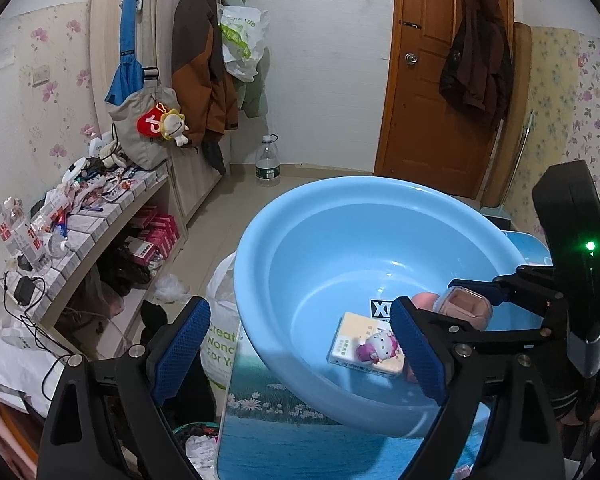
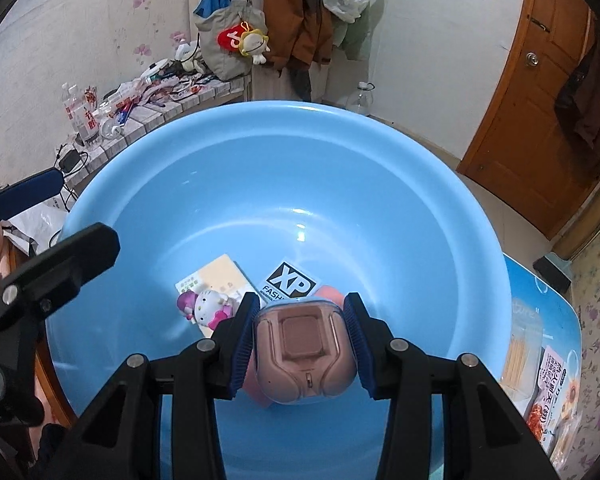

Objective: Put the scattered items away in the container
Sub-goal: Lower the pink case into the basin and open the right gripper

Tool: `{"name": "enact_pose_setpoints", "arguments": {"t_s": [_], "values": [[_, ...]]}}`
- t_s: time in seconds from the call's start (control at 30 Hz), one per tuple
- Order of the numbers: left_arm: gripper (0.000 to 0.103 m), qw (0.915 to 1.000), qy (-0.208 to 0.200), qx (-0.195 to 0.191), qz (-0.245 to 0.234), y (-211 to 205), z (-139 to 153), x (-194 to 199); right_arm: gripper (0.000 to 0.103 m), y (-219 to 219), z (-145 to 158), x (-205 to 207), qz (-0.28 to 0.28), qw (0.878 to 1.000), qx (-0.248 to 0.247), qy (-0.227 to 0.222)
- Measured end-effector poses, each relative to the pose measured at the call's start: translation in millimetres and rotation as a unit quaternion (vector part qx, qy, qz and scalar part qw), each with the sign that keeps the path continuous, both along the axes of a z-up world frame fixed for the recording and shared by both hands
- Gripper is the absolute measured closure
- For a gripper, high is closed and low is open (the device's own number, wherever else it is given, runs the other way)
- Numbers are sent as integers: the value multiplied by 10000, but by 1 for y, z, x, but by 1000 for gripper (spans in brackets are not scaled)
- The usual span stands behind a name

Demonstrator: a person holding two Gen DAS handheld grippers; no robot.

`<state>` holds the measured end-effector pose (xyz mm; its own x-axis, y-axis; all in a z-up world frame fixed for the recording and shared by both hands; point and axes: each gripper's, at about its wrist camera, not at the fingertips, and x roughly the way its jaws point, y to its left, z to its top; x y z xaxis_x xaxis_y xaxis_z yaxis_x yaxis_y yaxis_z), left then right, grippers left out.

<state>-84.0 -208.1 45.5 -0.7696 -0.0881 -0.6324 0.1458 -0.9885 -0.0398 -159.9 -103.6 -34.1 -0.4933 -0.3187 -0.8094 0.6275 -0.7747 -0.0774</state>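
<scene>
A wide light-blue basin (image 2: pixel 380 152) fills the right wrist view. My right gripper (image 2: pixel 301 312) hangs over its near side, shut on a rounded pinkish-brown earbud case (image 2: pixel 306 354). On the basin floor lie a pale yellow tissue pack (image 2: pixel 220 274), a small cat figurine (image 2: pixel 208 310) on top of it, and a peach-coloured item (image 2: pixel 328 294) half hidden behind the case. My left gripper (image 1: pixel 300 348) stands open at the basin's near-left rim (image 1: pixel 252 248), with nothing pressed between its blue pads (image 1: pixel 182 350). The case (image 1: pixel 466 306) also shows at the right of the left wrist view.
The basin sits on a table with a blue printed cover (image 1: pixel 292 440). Snack packets (image 2: pixel 556 380) and a clear box (image 2: pixel 520 354) lie on the table at the right. A white plastic bag (image 1: pixel 220 336) and a cluttered tiled shelf (image 1: pixel 100 216) stand to the left.
</scene>
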Motion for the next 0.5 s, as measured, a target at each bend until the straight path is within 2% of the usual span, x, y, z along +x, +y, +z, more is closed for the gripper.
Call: {"name": "enact_pose_setpoints", "arguments": {"t_s": [0.5], "values": [[12, 9999, -46, 132, 34, 1, -4, 8, 57, 8, -1, 12, -160, 9998, -34, 106]]}}
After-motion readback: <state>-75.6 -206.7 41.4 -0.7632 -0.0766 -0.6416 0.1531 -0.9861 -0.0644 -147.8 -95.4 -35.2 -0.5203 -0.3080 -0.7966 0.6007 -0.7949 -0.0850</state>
